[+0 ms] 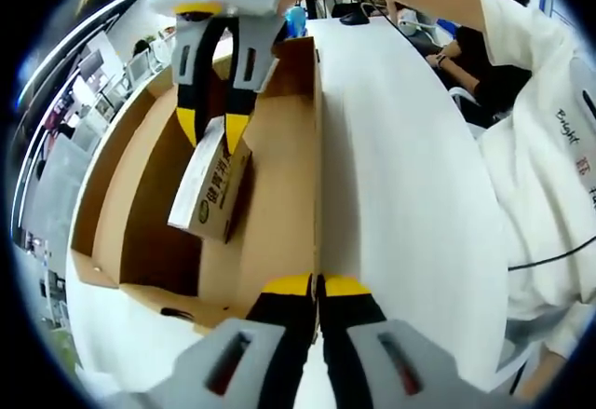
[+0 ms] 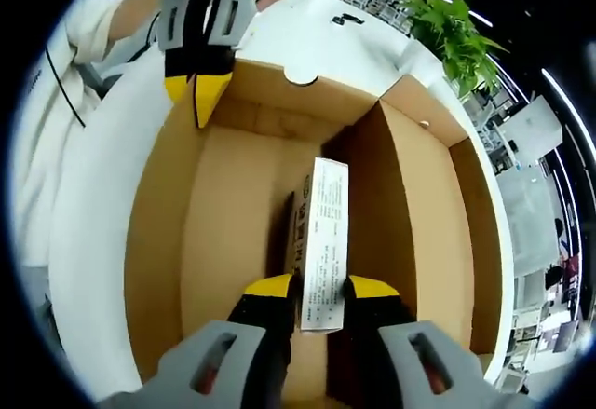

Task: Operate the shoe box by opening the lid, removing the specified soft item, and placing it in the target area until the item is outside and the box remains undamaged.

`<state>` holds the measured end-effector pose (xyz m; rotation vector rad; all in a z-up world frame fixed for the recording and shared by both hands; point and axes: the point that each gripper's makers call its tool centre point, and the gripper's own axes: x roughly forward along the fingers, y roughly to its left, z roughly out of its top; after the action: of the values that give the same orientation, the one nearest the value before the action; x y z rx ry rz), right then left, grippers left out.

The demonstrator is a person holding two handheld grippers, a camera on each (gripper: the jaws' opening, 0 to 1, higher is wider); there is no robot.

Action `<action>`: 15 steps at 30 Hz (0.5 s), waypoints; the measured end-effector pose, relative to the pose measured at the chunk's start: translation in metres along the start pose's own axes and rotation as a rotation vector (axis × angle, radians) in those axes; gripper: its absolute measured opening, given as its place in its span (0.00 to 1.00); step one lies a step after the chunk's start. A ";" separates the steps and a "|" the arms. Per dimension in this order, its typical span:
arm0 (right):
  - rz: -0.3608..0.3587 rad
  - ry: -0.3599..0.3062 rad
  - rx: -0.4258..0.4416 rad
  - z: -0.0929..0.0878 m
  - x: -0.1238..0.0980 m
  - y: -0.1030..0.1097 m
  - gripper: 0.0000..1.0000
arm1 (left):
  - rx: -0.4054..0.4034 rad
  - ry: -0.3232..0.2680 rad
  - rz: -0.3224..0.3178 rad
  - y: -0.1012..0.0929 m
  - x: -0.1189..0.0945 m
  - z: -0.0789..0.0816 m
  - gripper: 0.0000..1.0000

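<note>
An open shoe box (image 1: 279,204) with a brown cardboard inside lies on a white table (image 1: 400,195). Its lid (image 1: 98,195) is folded out flat on the side far from me. My left gripper (image 1: 318,285) is shut on the top edge of the box's near wall. In the right gripper view it pinches that wall at the far left corner (image 2: 196,92). A white printed packet (image 2: 321,232) stands tilted on the box floor (image 2: 223,232). My right gripper (image 2: 321,290) is shut on the packet's upper end, and it reaches down from above (image 1: 211,129).
A person in a white shirt (image 1: 531,148) stands close to the table's right side, with a black cable (image 1: 549,258) across the shirt. Another person sits further back (image 1: 466,55). A green plant (image 2: 447,27) and small dark objects (image 2: 346,20) are beyond the box.
</note>
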<state>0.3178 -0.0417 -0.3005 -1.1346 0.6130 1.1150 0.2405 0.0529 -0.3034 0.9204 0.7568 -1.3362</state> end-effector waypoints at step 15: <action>0.077 -0.061 0.140 0.017 0.010 -0.019 0.29 | 0.002 0.007 -0.009 0.001 0.000 0.000 0.01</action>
<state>0.3370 -0.0229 -0.2953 -0.9606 0.6809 1.1501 0.2413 0.0527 -0.3037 0.9251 0.7658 -1.3425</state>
